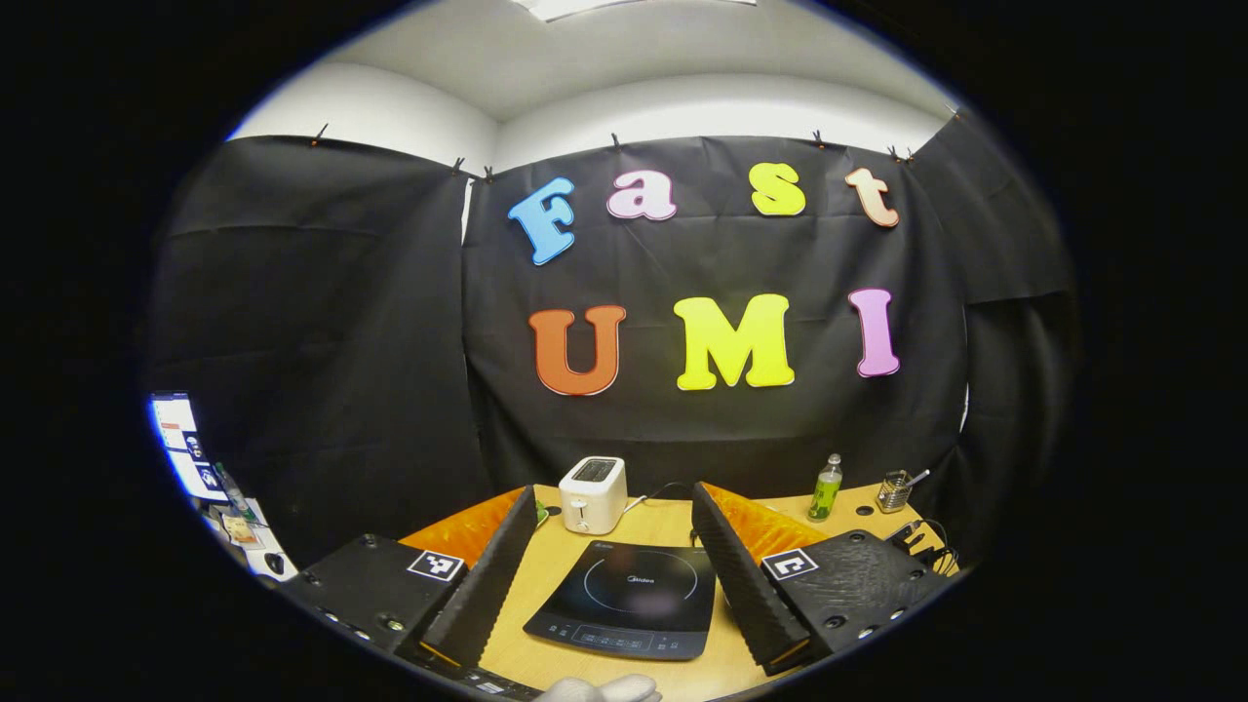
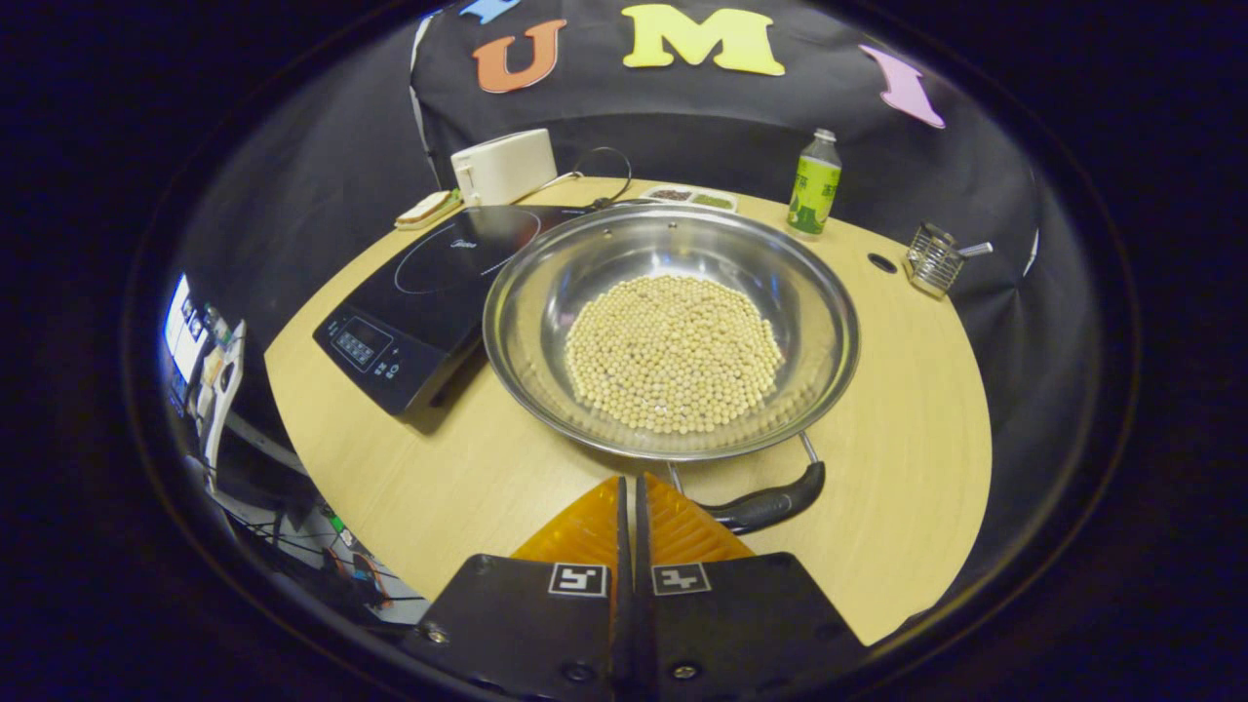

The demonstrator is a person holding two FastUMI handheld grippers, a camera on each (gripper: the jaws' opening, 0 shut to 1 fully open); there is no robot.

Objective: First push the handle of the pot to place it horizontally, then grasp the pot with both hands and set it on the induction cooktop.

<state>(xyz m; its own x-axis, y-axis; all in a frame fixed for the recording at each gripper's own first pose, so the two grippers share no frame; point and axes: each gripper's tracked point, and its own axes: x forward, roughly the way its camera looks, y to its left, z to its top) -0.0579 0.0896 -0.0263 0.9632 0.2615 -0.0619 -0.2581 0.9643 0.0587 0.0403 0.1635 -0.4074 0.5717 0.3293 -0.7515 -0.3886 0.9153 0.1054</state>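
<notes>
Left gripper (image 1: 616, 507): its two fingers stood wide apart, nothing held between them.
Induction cooktop (image 1: 624, 597): it lay flat on the wooden table (image 1: 575, 565), framed by the two fingers.
Toaster (image 1: 593, 494): it sat behind the cooktop, near the booth wall, with a cord trailing to its right.
Green bottle (image 1: 825, 487): it stood upright at the far right of the table.
Wire holder (image 1: 893, 490): it stood just right of the bottle (a utensil handle poked out).
Screen (image 1: 180, 444): it glowed at the far left edge.
</notes>
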